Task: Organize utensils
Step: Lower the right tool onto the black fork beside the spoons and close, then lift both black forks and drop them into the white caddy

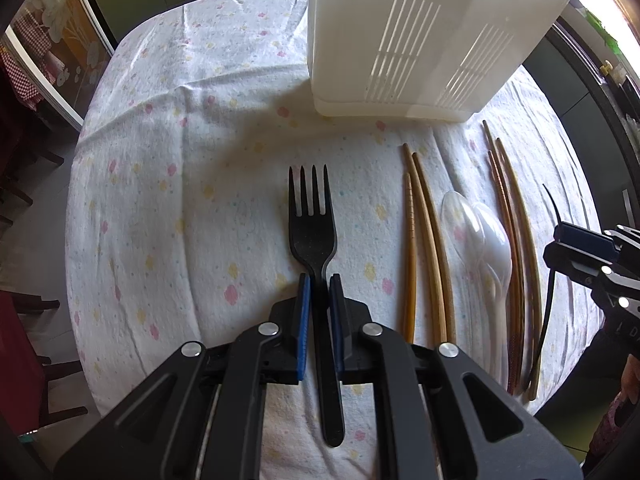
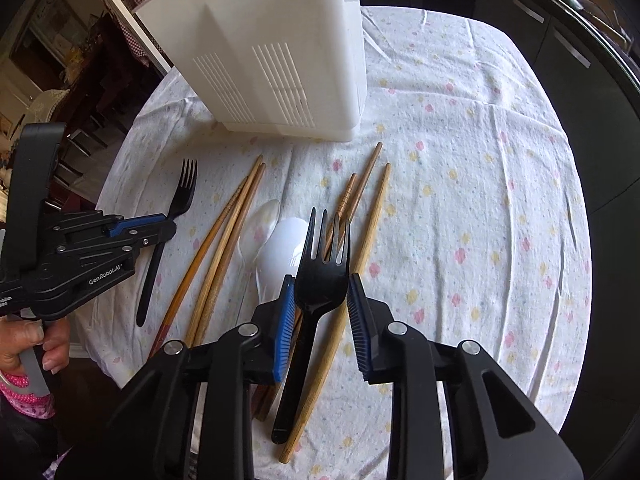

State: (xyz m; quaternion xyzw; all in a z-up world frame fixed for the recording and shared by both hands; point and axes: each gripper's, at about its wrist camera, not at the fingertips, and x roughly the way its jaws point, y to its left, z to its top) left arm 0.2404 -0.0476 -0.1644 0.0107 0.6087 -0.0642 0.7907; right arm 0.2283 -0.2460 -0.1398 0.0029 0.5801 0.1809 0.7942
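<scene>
My left gripper [image 1: 320, 286] is shut on the neck of a black fork [image 1: 314, 220] that lies flat on the cloth, tines pointing away. From the right wrist view the same gripper [image 2: 170, 228] and its fork [image 2: 182, 192] sit at the left. My right gripper [image 2: 320, 284] is shut on the head of a second black fork [image 2: 320, 280], its pads against both edges and the handle slanting down over the chopsticks [image 2: 372, 208]. A clear spoon [image 2: 260, 224] and a white spoon [image 2: 280, 248] lie between two chopstick groups [image 2: 228, 236]. The white slotted utensil holder [image 2: 280, 60] stands behind.
A floral tablecloth [image 1: 180, 160] covers the round table, with bare cloth to the left and the table's edge close by. A hand [image 2: 40, 344] grips the left tool's handle. Chairs and dark cabinets surround the table.
</scene>
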